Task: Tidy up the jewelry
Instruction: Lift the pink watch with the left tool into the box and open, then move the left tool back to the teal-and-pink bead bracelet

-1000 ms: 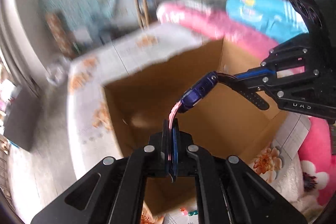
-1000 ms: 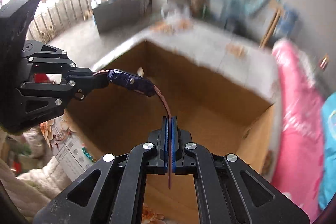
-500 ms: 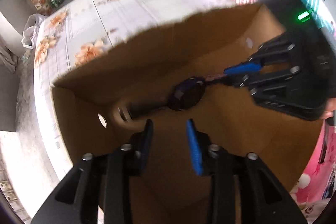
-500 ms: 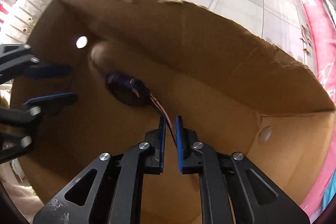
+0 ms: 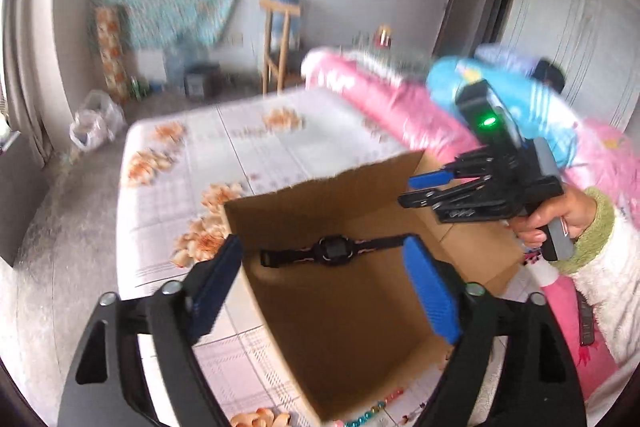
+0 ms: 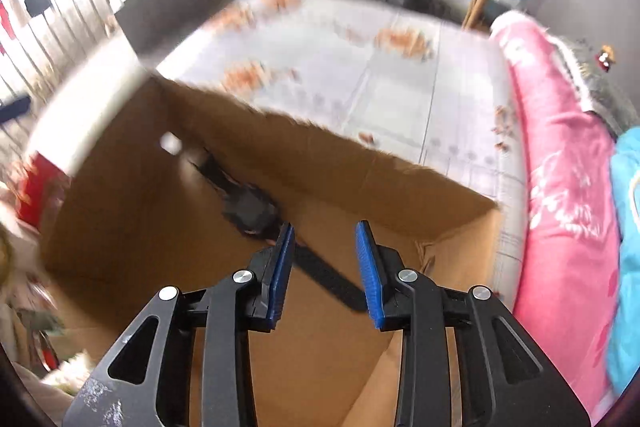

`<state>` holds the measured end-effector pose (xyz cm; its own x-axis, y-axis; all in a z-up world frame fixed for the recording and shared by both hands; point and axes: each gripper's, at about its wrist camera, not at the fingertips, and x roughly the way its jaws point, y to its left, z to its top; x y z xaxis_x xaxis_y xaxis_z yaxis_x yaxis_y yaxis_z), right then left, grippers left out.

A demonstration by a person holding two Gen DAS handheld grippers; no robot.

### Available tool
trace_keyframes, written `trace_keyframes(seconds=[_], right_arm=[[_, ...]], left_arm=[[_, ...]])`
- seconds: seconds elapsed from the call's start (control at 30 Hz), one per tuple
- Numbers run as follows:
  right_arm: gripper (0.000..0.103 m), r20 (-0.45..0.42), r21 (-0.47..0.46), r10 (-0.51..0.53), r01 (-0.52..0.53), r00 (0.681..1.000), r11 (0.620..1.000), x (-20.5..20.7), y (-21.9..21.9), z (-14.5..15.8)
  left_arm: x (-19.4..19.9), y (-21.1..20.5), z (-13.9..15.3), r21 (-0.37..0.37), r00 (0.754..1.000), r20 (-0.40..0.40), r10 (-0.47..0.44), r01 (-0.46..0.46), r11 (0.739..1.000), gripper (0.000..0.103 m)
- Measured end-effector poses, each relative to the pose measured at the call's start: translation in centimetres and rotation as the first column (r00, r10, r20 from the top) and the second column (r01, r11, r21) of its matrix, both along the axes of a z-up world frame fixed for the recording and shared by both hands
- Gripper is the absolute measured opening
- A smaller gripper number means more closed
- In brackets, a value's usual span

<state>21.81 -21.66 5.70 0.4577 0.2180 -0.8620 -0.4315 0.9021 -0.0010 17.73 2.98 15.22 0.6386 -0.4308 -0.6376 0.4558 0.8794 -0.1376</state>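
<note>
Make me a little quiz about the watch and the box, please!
1. True or false: the left gripper is squeezing the watch.
2. Where does the watch lie? A) inside the cardboard box B) on the pink blanket C) on the flowered sheet
3. Fill in: the right gripper has its fingers ____.

Key: 1 false, both its fingers stand wide apart. 2 A. 3 open.

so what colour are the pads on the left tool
Blue pads on a black frame, clearest in the left wrist view.
</note>
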Motion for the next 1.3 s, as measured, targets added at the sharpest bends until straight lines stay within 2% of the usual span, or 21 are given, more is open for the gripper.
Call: trace_keyframes(seconds=[0.1,0.17,0.23,0.3,0.4,0.43,0.5,0.57,0.67,0.77,0.83,0.93,1.07,1.2,1.27,1.3], right_arm=[[0.032,0.094,0.151,0.002,-0.016,0.996,0.988,-4.9,-2.3,3.3],[0.033,0.168,0.231,-0.01,-0.029,0.986,0.973,-9.6,-3.5,5.0],[0.033,0.209,0.272,-0.018,-0.041,0.978,0.961,-13.2,-3.6,4.9],[0.033,0.217,0.306,-0.023,-0.045,0.976,0.951,-14.2,-3.2,4.9],[0.033,0.148,0.369,-0.035,-0.022,0.988,0.929,-16.7,-2.1,2.2],[0.033,0.125,0.373,-0.045,-0.005,0.991,0.928,-16.4,-2.6,1.7],[0.033,0.05,0.374,-0.064,0.041,0.997,0.927,-16.7,-1.5,-1.1],[0.033,-0.005,0.369,-0.105,0.099,0.994,0.924,-16.8,-1.3,-3.2],[0.033,-0.093,0.393,-0.138,0.164,0.986,0.905,-17.5,-1.1,-4.9],[0.033,-0.103,0.376,-0.172,0.198,0.98,0.905,-18.0,-1.1,-5.1],[0.033,-0.101,0.371,-0.181,0.206,0.978,0.905,-18.3,-1.1,-4.8],[0.033,-0.088,0.356,-0.197,0.216,0.976,0.909,-19.0,-1.1,-4.2],[0.034,-0.082,0.326,-0.208,0.223,0.975,0.919,-18.3,-1.2,-5.5],[0.041,-0.063,0.289,-0.218,0.226,0.974,0.93,-18.0,-1.0,-6.1],[0.056,-0.029,0.259,-0.226,0.226,0.974,0.939,-17.9,-1.2,-6.0],[0.069,-0.001,0.234,-0.23,0.224,0.973,0.946,-18.0,-1.1,-5.8]], left_arm=[[-4.5,2.4,-0.5,-0.062,0.998,0.059,0.036,-0.033,0.998,0.097],[-6.7,3.4,-1.5,-0.064,0.997,0.05,0.065,-0.062,0.996,0.097],[-8.8,3.8,-3.9,-0.034,0.994,0.003,0.113,-0.113,0.993,0.097],[-9.8,3.5,-7.0,-0.003,0.985,-0.075,0.154,-0.155,0.988,0.097],[-9.7,2.6,-11.0,0.048,0.96,-0.161,0.229,-0.224,0.973,0.097],[-9.6,2.1,-12.1,0.061,0.951,-0.184,0.249,-0.242,0.968,0.097],[-10.1,1.2,-13.6,0.069,0.943,-0.205,0.264,-0.255,0.965,0.097],[-10.2,0.0,-14.4,0.094,0.946,-0.18,0.27,-0.256,0.962,0.097],[-9.6,-1.7,-15.8,0.176,0.948,-0.148,0.281,-0.254,0.951,0.097],[-9.0,-2.7,-17.6,0.264,0.94,-0.138,0.313,-0.27,0.926,0.097],[-8.9,-2.8,-18.3,0.276,0.933,-0.137,0.333,-0.287,0.917,0.098],[-9.4,-2.7,-18.4,0.26,0.932,-0.142,0.335,-0.291,0.921,0.097],[-11.1,-2.5,-18.6,0.285,0.946,-0.136,0.294,-0.247,0.926,0.097],[-13.0,-2.0,-18.7,0.302,0.954,-0.115,0.276,-0.232,0.925,0.098],[-13.7,-1.4,-18.9,0.284,0.951,-0.134,0.279,-0.233,0.93,0.098],[-13.9,-1.0,-19.0,0.274,0.948,-0.149,0.282,-0.234,0.933,0.098]])
